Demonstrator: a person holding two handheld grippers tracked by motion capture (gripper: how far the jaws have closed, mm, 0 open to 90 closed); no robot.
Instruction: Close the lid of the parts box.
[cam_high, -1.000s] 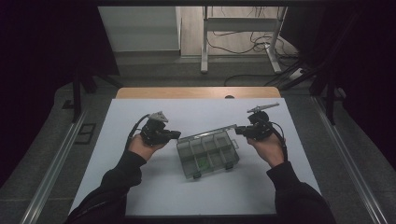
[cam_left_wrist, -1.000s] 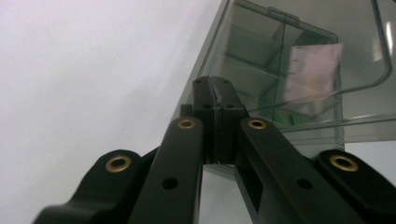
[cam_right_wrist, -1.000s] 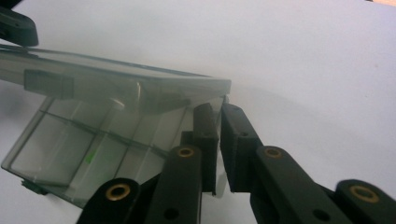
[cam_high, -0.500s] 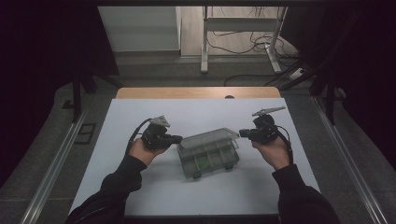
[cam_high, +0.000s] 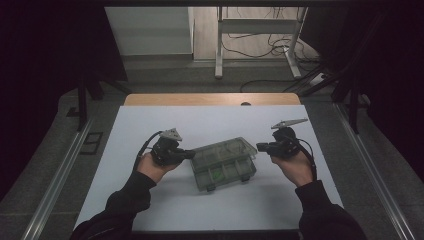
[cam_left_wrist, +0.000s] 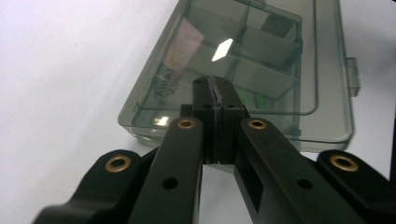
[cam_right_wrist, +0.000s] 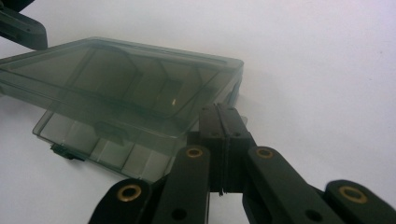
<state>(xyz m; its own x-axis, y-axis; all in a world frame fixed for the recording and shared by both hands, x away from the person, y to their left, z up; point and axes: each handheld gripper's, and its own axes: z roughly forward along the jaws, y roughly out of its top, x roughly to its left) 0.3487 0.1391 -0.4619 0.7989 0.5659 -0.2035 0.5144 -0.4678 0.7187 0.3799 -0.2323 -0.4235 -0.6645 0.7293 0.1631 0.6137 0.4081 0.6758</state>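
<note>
Compartment box (cam_high: 223, 163) lies between left tool (cam_high: 188, 154) and right tool (cam_high: 260, 147), both closed.

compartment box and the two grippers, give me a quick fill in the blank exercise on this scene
1. The clear compartment box lies on a ____ table.
2. The box's lid is lowered but not latched; the right gripper view shows it slightly ____.
3. The fingers of the left gripper and of the right gripper are both ____.
4. In the high view, the box sits ____ the two grippers.

Missing words: white; ajar; shut; between
</note>
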